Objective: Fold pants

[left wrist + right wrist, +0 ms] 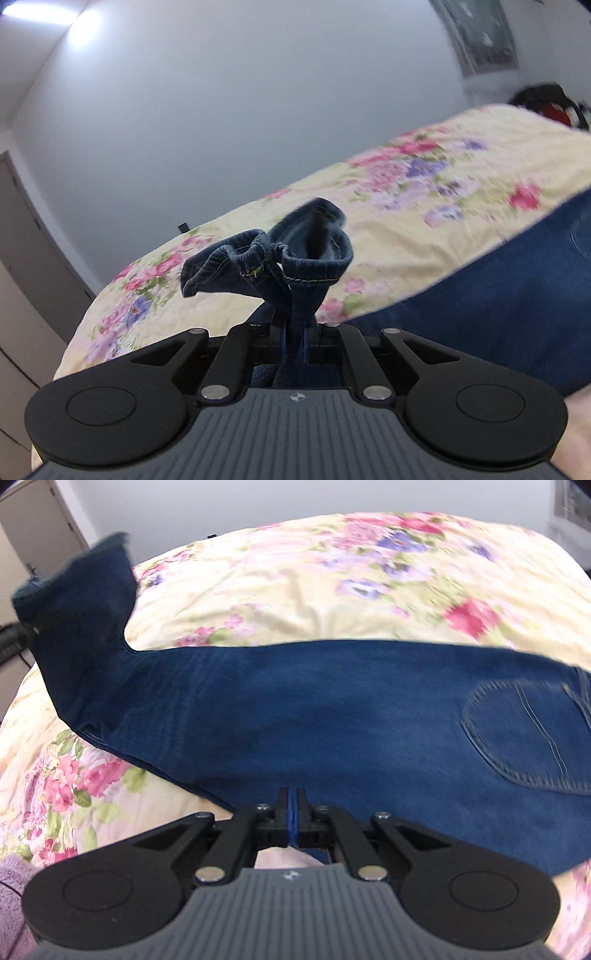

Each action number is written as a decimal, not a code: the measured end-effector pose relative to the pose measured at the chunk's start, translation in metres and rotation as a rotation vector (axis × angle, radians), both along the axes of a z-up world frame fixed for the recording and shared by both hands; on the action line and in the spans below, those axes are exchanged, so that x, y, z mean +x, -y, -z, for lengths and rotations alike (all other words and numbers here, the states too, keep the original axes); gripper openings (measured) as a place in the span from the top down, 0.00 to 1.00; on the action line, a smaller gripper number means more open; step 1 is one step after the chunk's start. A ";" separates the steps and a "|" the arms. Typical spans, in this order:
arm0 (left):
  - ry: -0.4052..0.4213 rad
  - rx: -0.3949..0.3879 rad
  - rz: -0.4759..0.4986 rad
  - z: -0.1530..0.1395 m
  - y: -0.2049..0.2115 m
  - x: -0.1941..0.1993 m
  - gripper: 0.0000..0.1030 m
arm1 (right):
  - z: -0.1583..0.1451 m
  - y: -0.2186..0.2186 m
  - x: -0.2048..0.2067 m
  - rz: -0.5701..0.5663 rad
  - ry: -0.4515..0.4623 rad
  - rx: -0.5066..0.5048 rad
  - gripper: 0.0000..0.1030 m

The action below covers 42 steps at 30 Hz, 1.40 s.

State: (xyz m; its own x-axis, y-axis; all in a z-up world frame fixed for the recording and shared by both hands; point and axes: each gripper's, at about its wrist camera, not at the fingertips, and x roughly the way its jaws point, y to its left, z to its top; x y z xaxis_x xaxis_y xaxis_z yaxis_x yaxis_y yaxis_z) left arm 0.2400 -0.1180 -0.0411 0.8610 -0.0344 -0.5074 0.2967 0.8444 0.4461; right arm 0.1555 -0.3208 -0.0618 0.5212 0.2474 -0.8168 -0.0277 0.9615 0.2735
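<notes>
One pair of dark blue jeans [332, 716] is spread across the floral bedspread [295, 590], its bunched hem [273, 258] lifted off the bed and clamped in the left gripper [293, 332], while its near edge is pinched in the closed right gripper [293, 812].
</notes>
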 end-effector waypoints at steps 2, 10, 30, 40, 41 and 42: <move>-0.032 0.096 0.063 0.037 0.028 -0.013 0.92 | 0.007 0.012 -0.007 0.022 -0.018 0.013 1.00; -0.252 0.194 0.184 0.108 0.040 -0.030 0.79 | 0.040 0.029 -0.025 0.043 -0.084 0.093 1.00; -0.489 -0.159 0.253 0.026 -0.050 0.008 0.33 | 0.039 -0.033 0.020 0.038 -0.073 0.436 0.60; -0.461 -0.281 0.025 0.037 -0.109 0.053 0.33 | 0.099 -0.047 0.059 0.256 -0.216 0.724 0.54; -0.460 -0.288 0.020 0.039 -0.111 0.054 0.33 | 0.107 -0.047 0.061 0.273 -0.229 0.744 0.55; -0.462 -0.295 0.014 0.041 -0.115 0.057 0.33 | 0.113 -0.048 0.062 0.288 -0.239 0.766 0.57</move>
State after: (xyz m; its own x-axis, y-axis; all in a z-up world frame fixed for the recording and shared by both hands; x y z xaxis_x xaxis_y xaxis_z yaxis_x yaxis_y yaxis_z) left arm 0.2972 -0.0026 -0.0826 0.5494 -0.2428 -0.7995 0.4180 0.9084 0.0114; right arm 0.2177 -0.2727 -0.1747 0.4839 0.6607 -0.5738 0.3308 0.4690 0.8189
